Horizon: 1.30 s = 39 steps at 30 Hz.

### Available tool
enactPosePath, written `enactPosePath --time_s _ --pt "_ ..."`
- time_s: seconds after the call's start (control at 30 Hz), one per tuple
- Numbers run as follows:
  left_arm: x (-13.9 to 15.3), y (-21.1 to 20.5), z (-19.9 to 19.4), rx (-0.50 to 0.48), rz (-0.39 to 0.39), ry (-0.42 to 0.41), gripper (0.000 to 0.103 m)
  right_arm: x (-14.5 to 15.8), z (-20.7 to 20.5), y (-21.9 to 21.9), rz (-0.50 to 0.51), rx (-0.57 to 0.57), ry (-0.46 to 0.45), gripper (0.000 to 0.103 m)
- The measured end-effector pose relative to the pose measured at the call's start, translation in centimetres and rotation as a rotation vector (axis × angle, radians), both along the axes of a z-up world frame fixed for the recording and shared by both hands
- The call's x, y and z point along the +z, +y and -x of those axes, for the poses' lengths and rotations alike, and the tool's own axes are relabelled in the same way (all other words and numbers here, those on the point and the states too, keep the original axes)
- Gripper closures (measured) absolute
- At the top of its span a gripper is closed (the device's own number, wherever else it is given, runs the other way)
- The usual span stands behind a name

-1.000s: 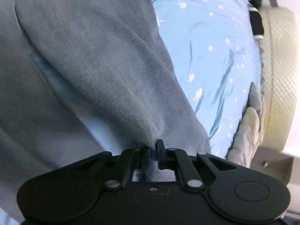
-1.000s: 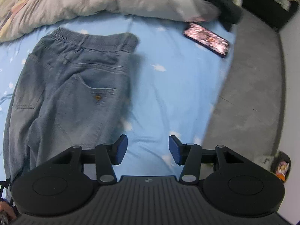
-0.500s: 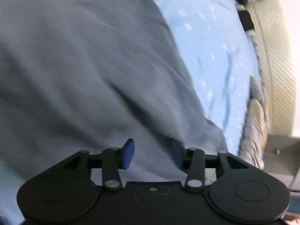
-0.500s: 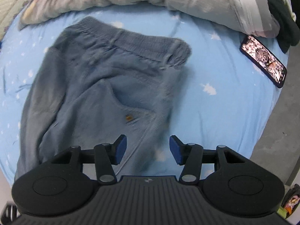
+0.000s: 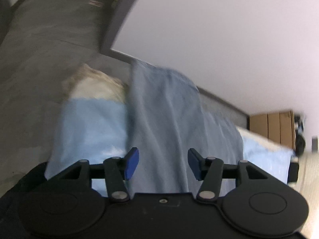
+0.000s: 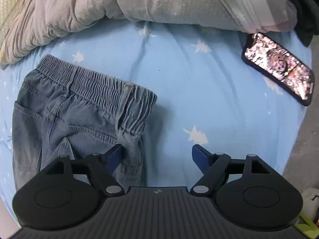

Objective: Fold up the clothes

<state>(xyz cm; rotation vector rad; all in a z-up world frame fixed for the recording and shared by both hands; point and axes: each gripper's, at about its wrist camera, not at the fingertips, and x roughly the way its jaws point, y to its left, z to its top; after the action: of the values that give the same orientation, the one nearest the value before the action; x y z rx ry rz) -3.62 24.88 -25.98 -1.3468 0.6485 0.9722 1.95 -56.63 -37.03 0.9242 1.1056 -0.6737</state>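
Observation:
Blue-grey denim trousers lie on the light blue star-print bed sheet, elastic waistband toward the far side. My right gripper is open just above the waistband's right corner, its left finger over the cloth. In the left wrist view a trouser leg runs away over the bed's end. My left gripper is open and empty above it.
A grey duvet is heaped along the far side of the bed. A phone with a lit screen lies on the sheet at the right. Grey floor, a white wall and a brown cabinet show in the left wrist view.
My left gripper let go of the trouser cloth, opened, and swung up toward the bed's end and wall. My right gripper moved closer to the waistband's right corner.

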Motion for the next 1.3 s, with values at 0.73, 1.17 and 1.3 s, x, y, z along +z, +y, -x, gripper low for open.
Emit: enactPosePath --time_s 0.73,1.17,1.3 --pt "-5.2 10.4 2.0 0.024 0.094 0.066 0.050 6.6 -6.5 3.4 0.132 0.042 0.036 0.095" --pt "-5.9 11.6 -0.9 -0.075 0.132 0.091 0.083 9.9 -11.6 7.4 0.185 0.029 0.040 0.094" --pt "-4.8 11.5 -2.0 -0.095 0.117 0.103 0.099 10.0 -12.6 7.7 0.189 0.016 0.030 0.094"
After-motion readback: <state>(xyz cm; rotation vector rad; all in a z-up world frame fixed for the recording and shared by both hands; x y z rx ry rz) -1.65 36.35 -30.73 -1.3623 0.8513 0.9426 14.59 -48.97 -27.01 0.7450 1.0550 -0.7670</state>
